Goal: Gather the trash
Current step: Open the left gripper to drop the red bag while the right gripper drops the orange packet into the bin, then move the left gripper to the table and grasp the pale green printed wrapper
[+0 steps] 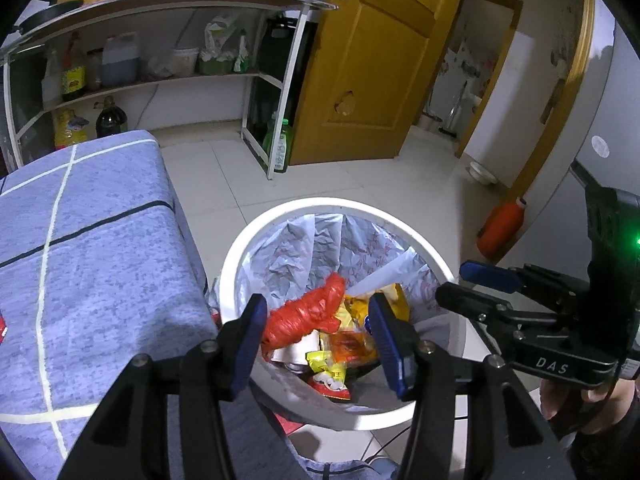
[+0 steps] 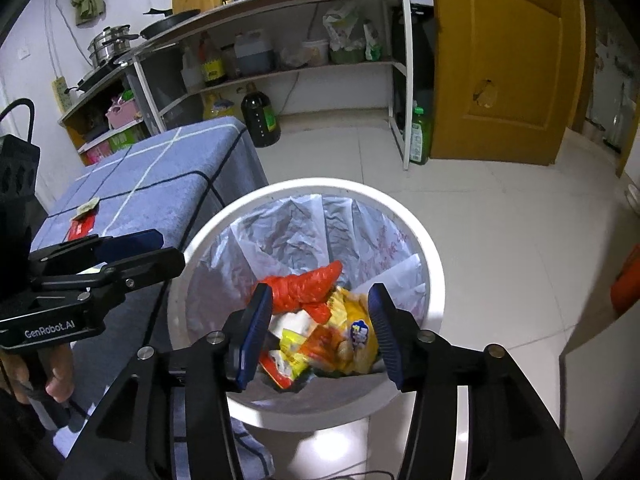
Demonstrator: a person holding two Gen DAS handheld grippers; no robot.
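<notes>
Both grippers, left gripper (image 1: 316, 340) and right gripper (image 2: 318, 334), hang open and empty over the bin (image 2: 434, 280). To do well, they should lift clear, then go for the red wrapper (image 2: 80, 227) at ten o'clock.

Your left gripper (image 1: 318, 334) hangs over the white bin (image 1: 448, 272), jaws apart, nothing between them. Inside the lined bin lie a red bag (image 1: 308, 314) and yellow wrappers (image 1: 330, 368). Your right gripper (image 1: 460, 284) stands at the bin's right edge, beside the blue-covered table (image 1: 92, 264).

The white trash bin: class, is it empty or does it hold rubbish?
Holds rubbish: inside the lined white trash bin lie a red plastic bag and yellow snack wrappers.
</notes>
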